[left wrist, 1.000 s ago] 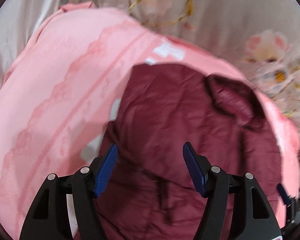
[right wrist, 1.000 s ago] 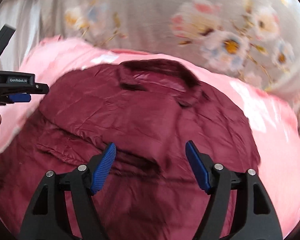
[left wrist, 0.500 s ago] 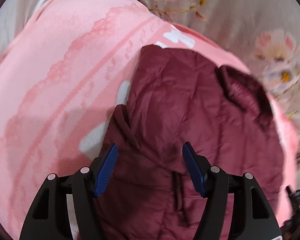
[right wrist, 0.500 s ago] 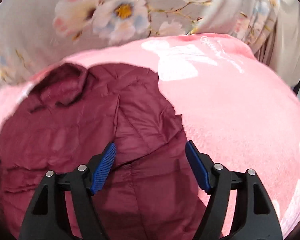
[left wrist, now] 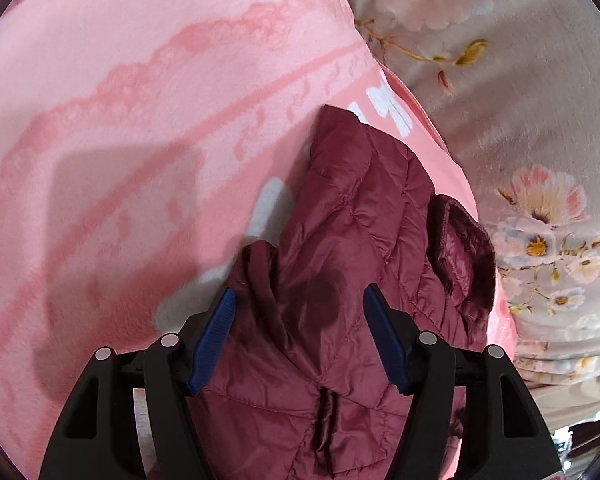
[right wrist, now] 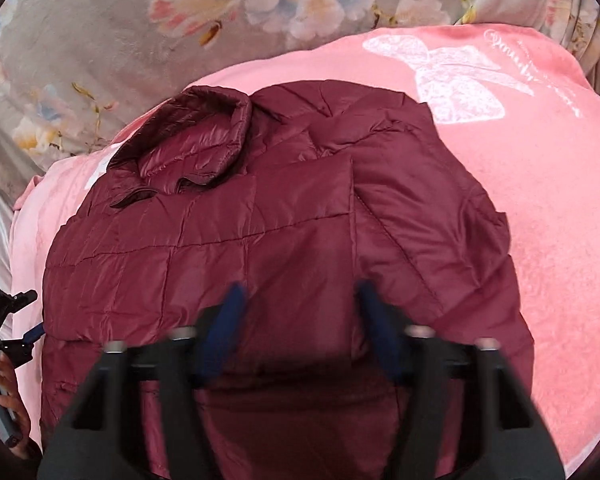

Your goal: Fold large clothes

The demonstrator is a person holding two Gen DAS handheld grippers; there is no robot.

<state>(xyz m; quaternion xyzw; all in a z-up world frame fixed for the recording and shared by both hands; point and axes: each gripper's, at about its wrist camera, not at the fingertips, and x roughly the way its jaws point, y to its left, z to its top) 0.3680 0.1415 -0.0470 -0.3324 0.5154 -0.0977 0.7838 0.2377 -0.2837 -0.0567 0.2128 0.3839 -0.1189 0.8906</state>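
Observation:
A dark red quilted jacket (right wrist: 280, 220) lies spread on a pink blanket (right wrist: 540, 200), its collar (right wrist: 192, 148) at the far side. My right gripper (right wrist: 300, 288) hovers low over the jacket's near middle. Its jaws are blurred and closing, still apart, with jacket fabric under and between them. My left gripper (left wrist: 300, 292) stands open over the jacket (left wrist: 360, 240) near its left edge, where a folded sleeve bunches between the fingers without being pinched. In the right wrist view the left gripper (right wrist: 8, 320) shows at the left border, held by a hand (right wrist: 4, 400).
The pink blanket (left wrist: 140, 120) carries a lace pattern and white prints. It lies on a grey floral sheet (left wrist: 520, 80) that runs along the far side (right wrist: 100, 40). Bare blanket spreads to the left and right of the jacket.
Both grippers have rolled and shifted sideways over the jacket. The left one now sits closer to the left edge and sleeve. The right one's jaws have started to close.

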